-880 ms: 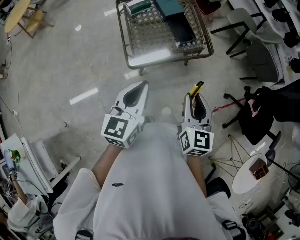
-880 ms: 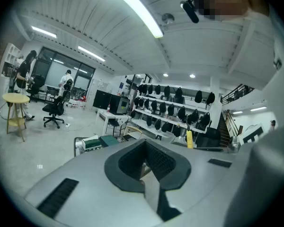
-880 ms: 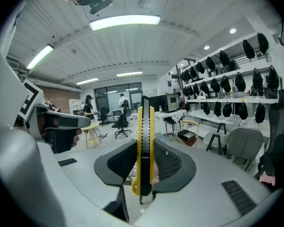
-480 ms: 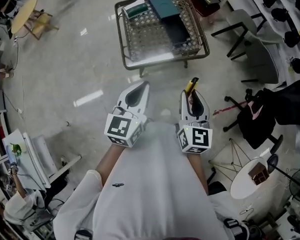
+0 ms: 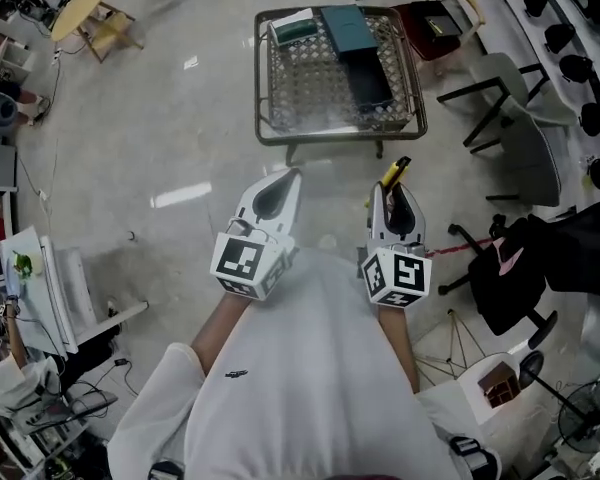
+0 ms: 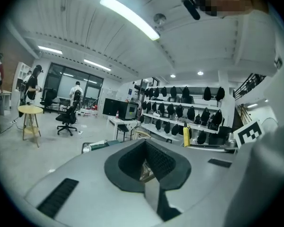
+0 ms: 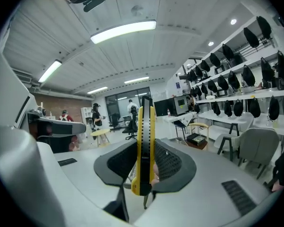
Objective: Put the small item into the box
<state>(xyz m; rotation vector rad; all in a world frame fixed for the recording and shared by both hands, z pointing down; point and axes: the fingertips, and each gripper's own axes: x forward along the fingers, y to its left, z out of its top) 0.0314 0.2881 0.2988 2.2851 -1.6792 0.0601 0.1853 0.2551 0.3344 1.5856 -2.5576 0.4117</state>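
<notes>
"Two grippers, what are they doing?"
"Right gripper (image 5: 395, 194) is clenching a yellow-and-black plastic utility knife (image 7: 143, 141); left gripper (image 5: 281, 178) is hovering clenched, empty, well apart from the teal rectangular box (image 5: 347, 28) lying on the wire-mesh desk (image 5: 340, 129)."

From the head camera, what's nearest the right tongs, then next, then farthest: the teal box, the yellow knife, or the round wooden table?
1. Yellow knife: pinched in the right tongs.
2. Teal box: ahead, on the low table's far end.
3. Round wooden table: far off, upper left.
</notes>
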